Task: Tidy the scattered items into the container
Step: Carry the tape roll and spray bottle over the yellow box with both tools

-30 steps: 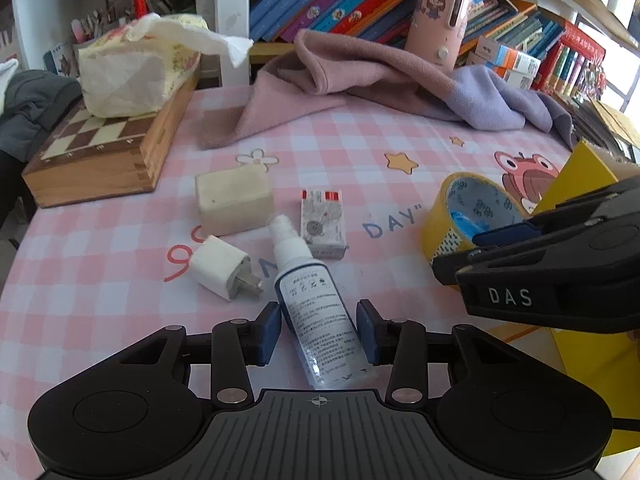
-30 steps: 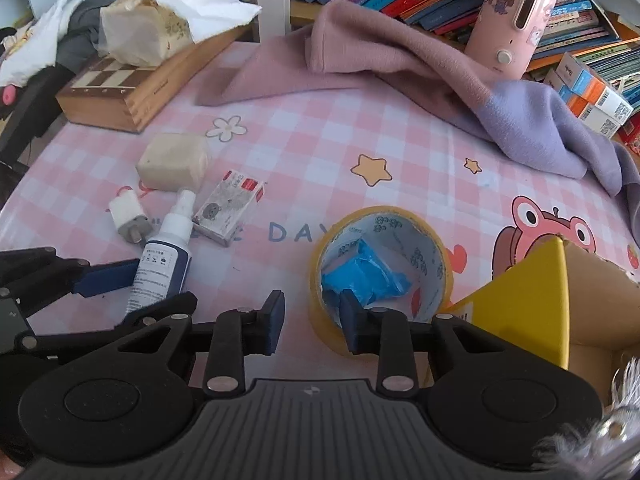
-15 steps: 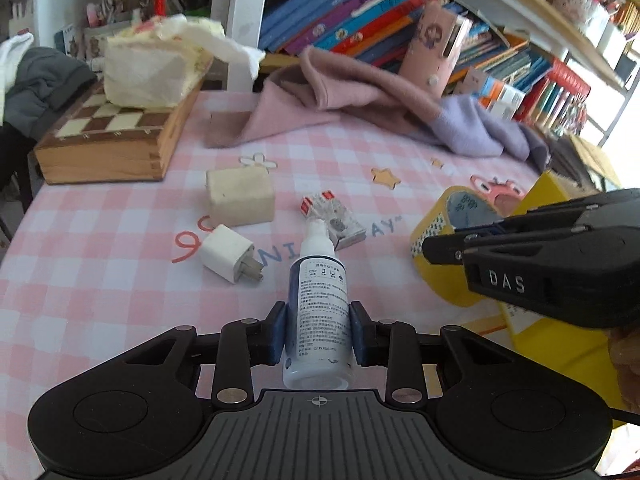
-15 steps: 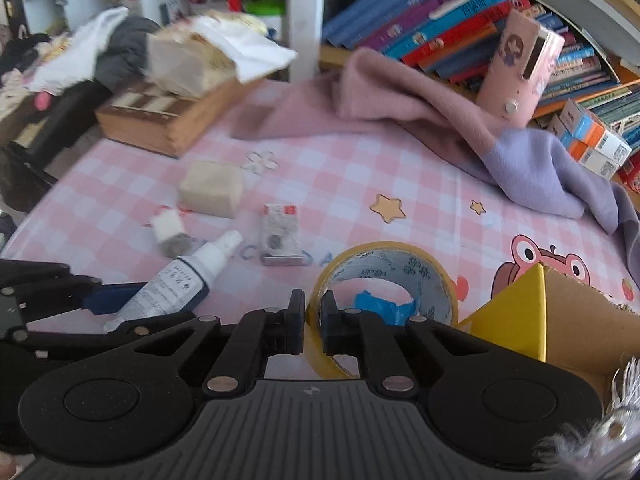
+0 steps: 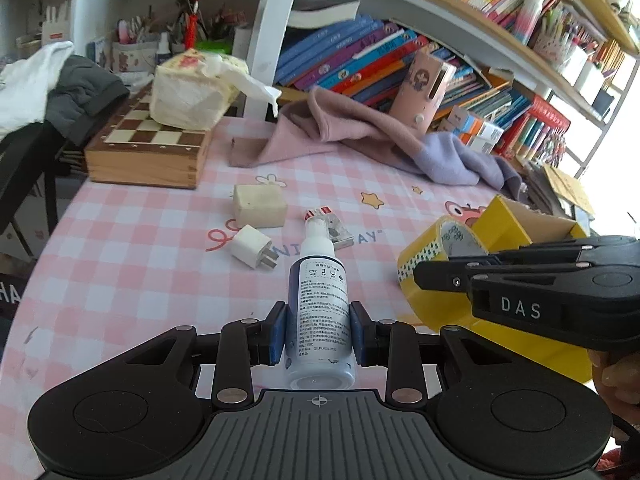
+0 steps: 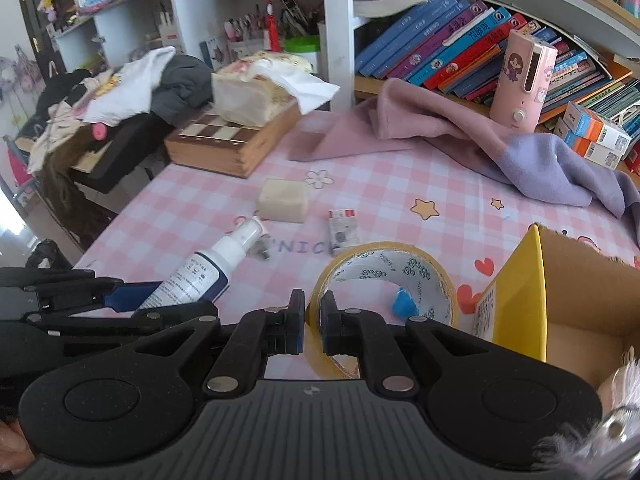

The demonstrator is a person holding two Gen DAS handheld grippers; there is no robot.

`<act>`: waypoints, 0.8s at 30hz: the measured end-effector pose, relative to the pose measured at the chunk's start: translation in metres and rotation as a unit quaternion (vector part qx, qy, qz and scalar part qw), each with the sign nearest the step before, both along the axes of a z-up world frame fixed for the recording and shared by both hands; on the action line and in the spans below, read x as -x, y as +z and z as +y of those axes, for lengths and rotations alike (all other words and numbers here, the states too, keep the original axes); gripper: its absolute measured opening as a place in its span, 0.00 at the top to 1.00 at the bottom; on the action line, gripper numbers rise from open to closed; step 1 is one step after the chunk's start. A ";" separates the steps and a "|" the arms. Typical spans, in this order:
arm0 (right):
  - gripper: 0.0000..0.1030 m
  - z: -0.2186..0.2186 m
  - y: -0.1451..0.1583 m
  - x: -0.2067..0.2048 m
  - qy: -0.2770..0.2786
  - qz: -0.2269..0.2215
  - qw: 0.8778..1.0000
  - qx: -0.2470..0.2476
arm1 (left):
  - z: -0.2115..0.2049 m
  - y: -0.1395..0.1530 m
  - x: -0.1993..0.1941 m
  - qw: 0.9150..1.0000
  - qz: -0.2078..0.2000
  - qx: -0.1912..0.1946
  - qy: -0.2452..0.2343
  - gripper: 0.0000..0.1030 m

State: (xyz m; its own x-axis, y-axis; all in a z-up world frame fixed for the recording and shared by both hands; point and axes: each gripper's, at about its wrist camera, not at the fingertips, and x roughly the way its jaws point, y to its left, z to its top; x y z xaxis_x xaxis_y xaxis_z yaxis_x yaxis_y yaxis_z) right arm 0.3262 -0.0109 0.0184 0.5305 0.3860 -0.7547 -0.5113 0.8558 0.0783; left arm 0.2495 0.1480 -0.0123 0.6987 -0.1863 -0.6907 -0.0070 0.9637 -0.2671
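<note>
Left gripper (image 5: 319, 334) clamped on the spray bottle (image 5: 318, 312), blue pads on both sides of the bottle body, nozzle pointing away from the tongs, bottle clear of the checked tablecloth (image 5: 120, 264). Right gripper (image 6: 312, 326) clenched on the wall of the yellow tape roll (image 6: 384, 280), one pad inside the ring, one outside; roll also off the cloth. Small blue scrap (image 6: 402, 304) seen through the ring, on the cloth. Yellow cardboard box (image 6: 520, 300) sits just right of the right tongs, open top, near the roll. Ahead of the left tongs, on the cloth: white plug adapter (image 5: 252, 247), beige block (image 5: 260, 205), small red-white card pack (image 5: 328, 226). Further ahead: chessboard box (image 5: 148, 152) with a tissue pack (image 5: 192, 92) on it, pink-purple cloth (image 5: 360, 140).
</note>
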 end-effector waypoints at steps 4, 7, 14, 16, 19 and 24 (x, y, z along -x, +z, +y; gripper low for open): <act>0.93 -0.001 0.006 0.024 0.008 -0.001 1.000 -0.007 | 0.003 0.007 0.022 1.000 -0.006 0.003 0.006 0.70; 0.93 -0.003 0.011 0.045 0.012 -0.006 1.000 -0.012 | 0.005 0.010 0.040 1.000 -0.010 0.006 0.010 0.70; 0.93 -0.006 0.018 0.087 0.017 -0.009 1.000 -0.016 | 0.006 0.022 0.080 0.999 -0.029 0.016 0.016 0.70; 0.93 -0.007 0.020 0.098 0.020 -0.011 1.000 -0.018 | 0.005 0.023 0.089 0.999 -0.032 0.017 0.016 0.70; 0.93 -0.010 0.023 0.115 0.022 -0.017 0.999 -0.021 | 0.002 0.026 0.105 0.999 -0.034 0.020 0.015 0.70; 0.93 -0.018 0.024 0.146 0.018 -0.027 0.999 -0.030 | -0.004 0.028 0.132 0.999 -0.036 0.017 0.014 0.70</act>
State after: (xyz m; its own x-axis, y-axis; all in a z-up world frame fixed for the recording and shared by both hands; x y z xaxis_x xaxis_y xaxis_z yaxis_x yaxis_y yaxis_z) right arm 0.1799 -0.0286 0.0425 0.5546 0.4487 -0.7007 -0.5462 0.8316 0.1002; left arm 0.1179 0.1440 0.0157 0.7517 -0.1895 -0.6317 -0.0126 0.9535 -0.3010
